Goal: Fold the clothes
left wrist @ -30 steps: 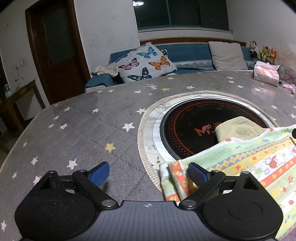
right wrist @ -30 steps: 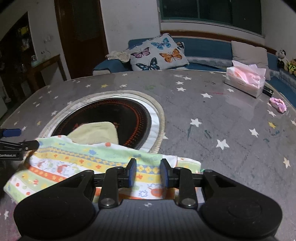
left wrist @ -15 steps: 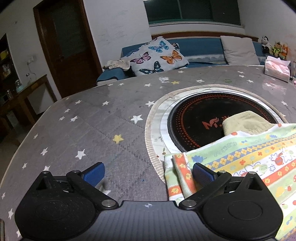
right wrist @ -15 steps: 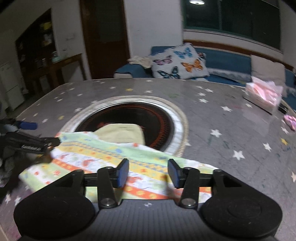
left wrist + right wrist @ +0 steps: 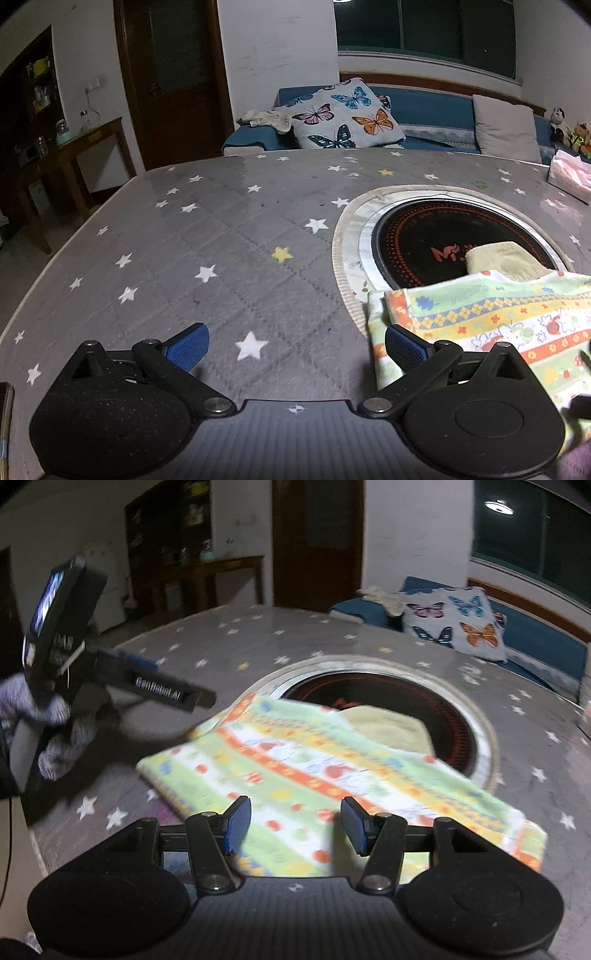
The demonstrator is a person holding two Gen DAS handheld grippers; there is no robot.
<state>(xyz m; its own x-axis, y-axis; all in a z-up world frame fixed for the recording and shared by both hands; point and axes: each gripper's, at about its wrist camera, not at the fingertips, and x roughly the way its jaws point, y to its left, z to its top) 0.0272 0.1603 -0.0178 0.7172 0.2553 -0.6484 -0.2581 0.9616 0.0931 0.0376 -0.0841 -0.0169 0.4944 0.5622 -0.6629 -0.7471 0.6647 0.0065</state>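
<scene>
A colourful striped cloth [image 5: 332, 775] lies folded flat on the star-patterned desk [image 5: 221, 240], its far edge over a round black hotplate [image 5: 424, 236]. Both tongs, left [image 5: 295, 345] and right [image 5: 295, 825], stand open and empty. The fold looks complete, or awaiting another.

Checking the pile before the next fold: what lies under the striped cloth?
A yellow cloth pokes out beneath the striped cloth, over the black round plate. How far it extends underneath is hidden.

Folded cloth [image 5: 325, 775] on table [image 5: 221, 258], partly over cooktop [image 5: 417, 243].
</scene>
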